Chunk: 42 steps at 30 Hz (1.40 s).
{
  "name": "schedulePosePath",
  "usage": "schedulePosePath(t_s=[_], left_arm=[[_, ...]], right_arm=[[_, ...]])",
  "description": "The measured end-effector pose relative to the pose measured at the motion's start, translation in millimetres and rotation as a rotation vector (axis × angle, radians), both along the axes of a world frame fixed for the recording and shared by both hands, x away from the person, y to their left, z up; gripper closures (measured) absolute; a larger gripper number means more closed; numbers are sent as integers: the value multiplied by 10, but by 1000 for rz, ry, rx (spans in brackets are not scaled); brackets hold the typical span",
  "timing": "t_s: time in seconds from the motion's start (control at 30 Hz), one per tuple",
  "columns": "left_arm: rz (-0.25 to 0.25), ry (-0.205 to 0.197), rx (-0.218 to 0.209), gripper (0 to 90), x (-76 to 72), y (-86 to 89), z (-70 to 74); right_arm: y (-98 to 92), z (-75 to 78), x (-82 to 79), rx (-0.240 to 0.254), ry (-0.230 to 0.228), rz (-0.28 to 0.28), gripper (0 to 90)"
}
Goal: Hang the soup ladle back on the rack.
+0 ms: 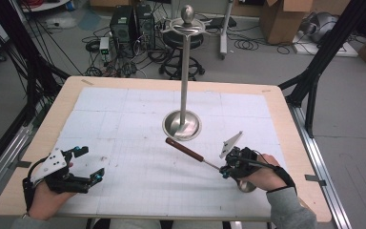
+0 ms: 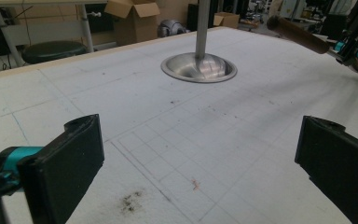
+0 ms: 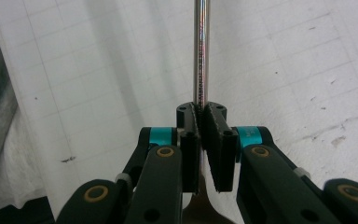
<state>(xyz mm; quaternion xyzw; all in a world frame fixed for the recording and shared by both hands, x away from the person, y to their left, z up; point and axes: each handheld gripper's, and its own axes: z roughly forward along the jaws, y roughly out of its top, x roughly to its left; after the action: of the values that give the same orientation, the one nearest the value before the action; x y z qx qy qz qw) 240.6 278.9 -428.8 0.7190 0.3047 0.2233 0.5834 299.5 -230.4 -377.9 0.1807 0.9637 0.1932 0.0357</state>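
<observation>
While my right gripper (image 1: 226, 171) clamps the ladle's steel shaft (image 3: 201, 56), my left gripper (image 1: 88, 164) rests wide open, no readable lettering anywhere.

High view: above the near edge, looking forward and down over the whole bench (image 1: 38, 138). Left tool view: low, skimming toward the stand (image 2: 199, 67), shared with the high view. Right tool view: close, straight down.
</observation>
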Motion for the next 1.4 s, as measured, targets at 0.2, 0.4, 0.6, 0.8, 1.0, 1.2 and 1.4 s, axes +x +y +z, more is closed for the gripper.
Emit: schedulePosePath(t_s=[0.2,0.4,0.6,0.8,1.0,1.2,1.4], left_arm=[[2,-1,-5,17,-3,-3,1],[2,-1,-5,17,-3,-2,2],[2,-1,-6,17,-4,-4,2],[2,-3,-5,17,-6,-1,6],[1,-4,-6,17,-7,-2,6],[1,-3,-5,17,-6,-1,6],[1,-4,-5,17,-7,1,7]], right_arm=[[-32,51,0,37,-14,-15,849],[-49,78,10,78,-30,-23,849],[-77,108,13,121,-57,-35,849],[-119,138,15,186,-92,-39,849],[-154,167,21,238,-114,-55,849],[-204,192,31,288,-132,-89,848],[-271,221,50,367,-180,-133,848]])
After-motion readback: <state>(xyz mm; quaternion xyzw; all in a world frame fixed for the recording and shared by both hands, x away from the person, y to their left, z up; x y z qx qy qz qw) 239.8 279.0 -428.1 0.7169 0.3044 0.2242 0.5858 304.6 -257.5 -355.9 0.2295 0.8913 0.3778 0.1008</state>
